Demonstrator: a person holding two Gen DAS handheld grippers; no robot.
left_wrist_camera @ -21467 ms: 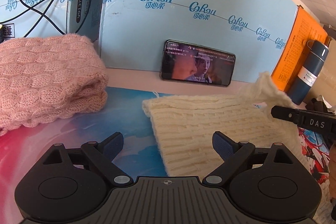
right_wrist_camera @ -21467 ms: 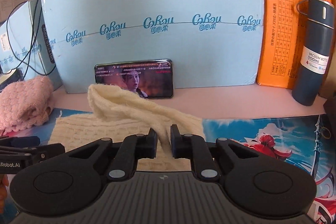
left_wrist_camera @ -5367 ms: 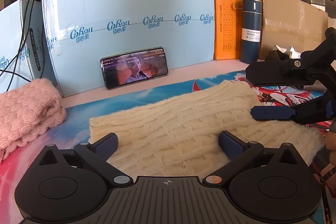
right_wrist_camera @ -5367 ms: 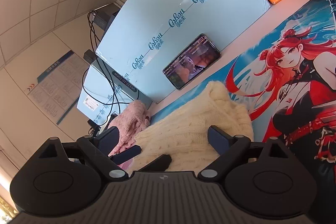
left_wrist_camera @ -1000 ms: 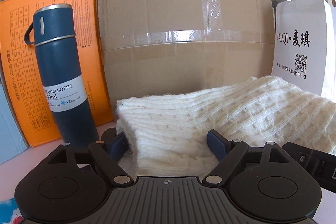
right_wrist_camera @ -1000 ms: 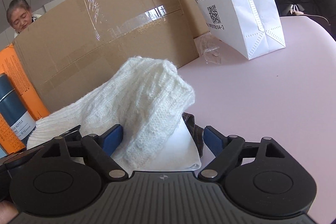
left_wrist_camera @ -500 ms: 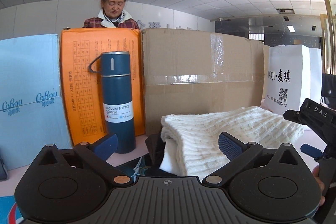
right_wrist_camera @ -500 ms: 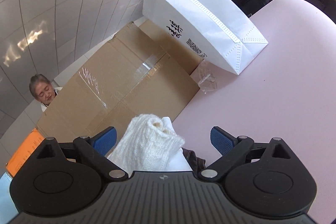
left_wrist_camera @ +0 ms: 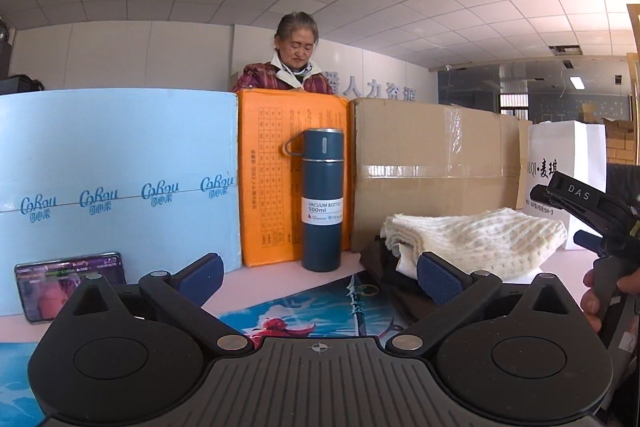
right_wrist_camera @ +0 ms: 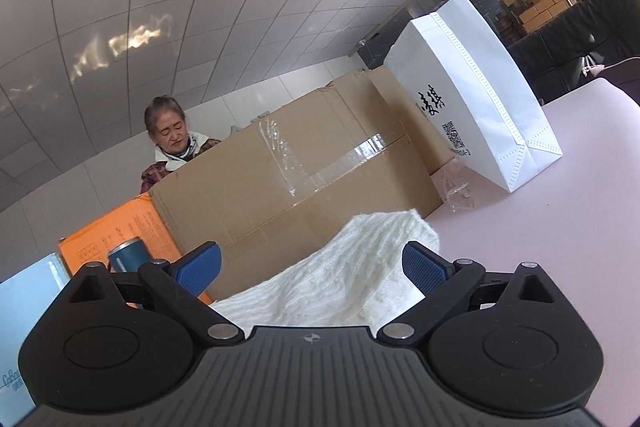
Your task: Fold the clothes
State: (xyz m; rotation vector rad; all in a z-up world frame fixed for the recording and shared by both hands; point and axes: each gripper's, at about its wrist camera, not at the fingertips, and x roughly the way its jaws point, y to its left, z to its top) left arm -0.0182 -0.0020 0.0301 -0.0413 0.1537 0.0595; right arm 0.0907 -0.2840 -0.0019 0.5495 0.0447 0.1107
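- Since a second ago both grippers have let go of the cream knit sweater [left_wrist_camera: 480,239] and drawn away from it; it then filled the space between the jaws in both views, and now lies folded on its own, smaller in the left wrist view.
- Nearest in the left wrist view, the left gripper [left_wrist_camera: 318,273] has its jaws spread wide with nothing between them, only the printed mat [left_wrist_camera: 304,311] on the table [left_wrist_camera: 280,287] showing through the gap.
- In the right wrist view the right gripper [right_wrist_camera: 312,267] also has its jaws wide apart; the sweater lies low between and beyond them, but the pads do not press on it.
- At the right edge of the left wrist view, the right gripper and the hand [left_wrist_camera: 596,291] holding it stand just beside the sweater.
- The sweater sits at centre right of the left wrist view, on top of a darker garment [left_wrist_camera: 384,267], close in front of the cardboard box [left_wrist_camera: 432,179].
- It looks light, thick and very soft: it will sag and unfold if lifted by one layer only. The knit is grippy rather than slippery and not fragile.
- My judgement: take it at the folded edge on its left end, pinching all layers together, or at both ends.
- Further back stand the blue vacuum bottle [left_wrist_camera: 322,199], the orange box [left_wrist_camera: 272,179] and the white paper bag [left_wrist_camera: 568,167]; a person stands behind them.
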